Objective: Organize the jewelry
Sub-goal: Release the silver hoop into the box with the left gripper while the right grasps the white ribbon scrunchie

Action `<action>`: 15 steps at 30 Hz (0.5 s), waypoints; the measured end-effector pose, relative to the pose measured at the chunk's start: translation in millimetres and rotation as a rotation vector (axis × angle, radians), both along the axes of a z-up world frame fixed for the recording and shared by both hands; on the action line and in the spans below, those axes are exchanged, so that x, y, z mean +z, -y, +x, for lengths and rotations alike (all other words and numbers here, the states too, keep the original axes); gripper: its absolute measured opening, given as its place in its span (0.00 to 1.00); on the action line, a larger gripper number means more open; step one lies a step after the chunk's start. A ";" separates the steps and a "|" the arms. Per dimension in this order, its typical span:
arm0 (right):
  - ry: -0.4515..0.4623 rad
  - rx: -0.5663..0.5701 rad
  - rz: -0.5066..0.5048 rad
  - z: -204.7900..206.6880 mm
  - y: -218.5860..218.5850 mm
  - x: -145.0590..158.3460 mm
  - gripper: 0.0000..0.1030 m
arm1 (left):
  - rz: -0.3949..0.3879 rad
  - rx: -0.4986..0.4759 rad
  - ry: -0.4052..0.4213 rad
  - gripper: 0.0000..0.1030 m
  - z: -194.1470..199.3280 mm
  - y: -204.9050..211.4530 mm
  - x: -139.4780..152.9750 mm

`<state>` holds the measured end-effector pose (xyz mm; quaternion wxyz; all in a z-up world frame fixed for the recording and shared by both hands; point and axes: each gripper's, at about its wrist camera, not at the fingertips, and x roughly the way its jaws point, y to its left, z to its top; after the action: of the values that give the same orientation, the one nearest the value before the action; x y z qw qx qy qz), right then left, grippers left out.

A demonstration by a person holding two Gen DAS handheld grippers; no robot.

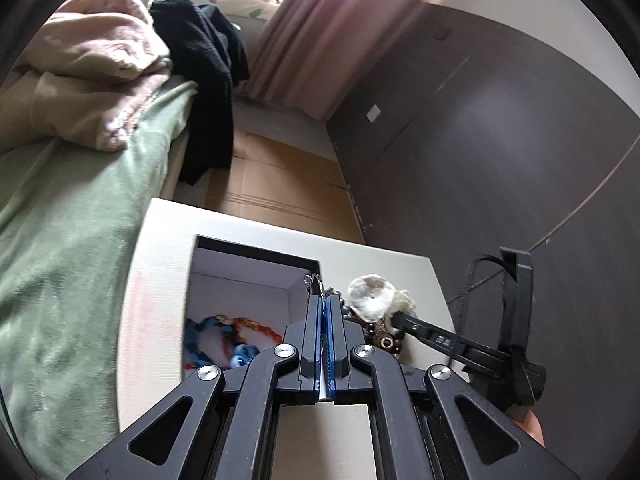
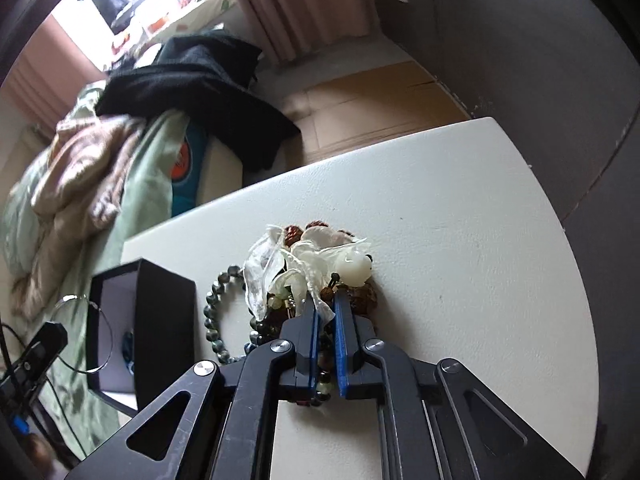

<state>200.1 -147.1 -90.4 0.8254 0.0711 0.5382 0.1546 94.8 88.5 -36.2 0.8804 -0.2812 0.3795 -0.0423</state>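
My left gripper (image 1: 324, 300) is shut on a thin silver hoop (image 2: 86, 332); only its clasp (image 1: 314, 281) shows at the fingertips, above the open black box (image 1: 256, 250). Coloured bracelets (image 1: 224, 340) lie inside the box. On the white table (image 2: 460, 240), right of the box (image 2: 164, 320), sits a jewelry pile (image 2: 312, 252) of clear, white and brown beads. My right gripper (image 2: 326, 300) points down into the pile, shut on a beaded strand (image 2: 325, 364) that runs between its blue pads. A dark green bead bracelet (image 2: 212, 308) lies between box and pile.
A bed with a green blanket (image 1: 80, 220), beige bedding and a black garment (image 1: 208, 80) lies left of the table. Flattened cardboard (image 1: 280, 184) covers the floor beyond it. A dark cabinet wall (image 1: 500, 160) and pink curtain (image 1: 312, 40) stand behind.
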 end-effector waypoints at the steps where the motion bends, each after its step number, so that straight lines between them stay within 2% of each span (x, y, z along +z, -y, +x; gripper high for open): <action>1: 0.009 -0.006 0.007 -1.4 2.5 2.9 0.08 | -0.003 0.006 -0.001 0.01 -1.0 -2.9 -0.2; 5: 0.055 -0.019 0.055 -8.1 10.8 19.8 0.08 | -0.017 0.025 -0.008 0.01 -4.4 -13.1 -1.3; 10: 0.056 -0.021 0.160 -13.3 18.0 32.6 0.08 | -0.043 0.047 -0.014 0.01 -6.8 -26.4 -2.4; 15: 0.077 -0.020 0.217 -18.1 18.4 46.1 0.08 | -0.095 0.049 -0.021 0.01 -4.0 -31.6 -6.9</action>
<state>182.0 -165.5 -44.3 0.8344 0.1592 0.4857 0.2063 90.8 120.1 -43.1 0.8629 -0.3323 0.3790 -0.0356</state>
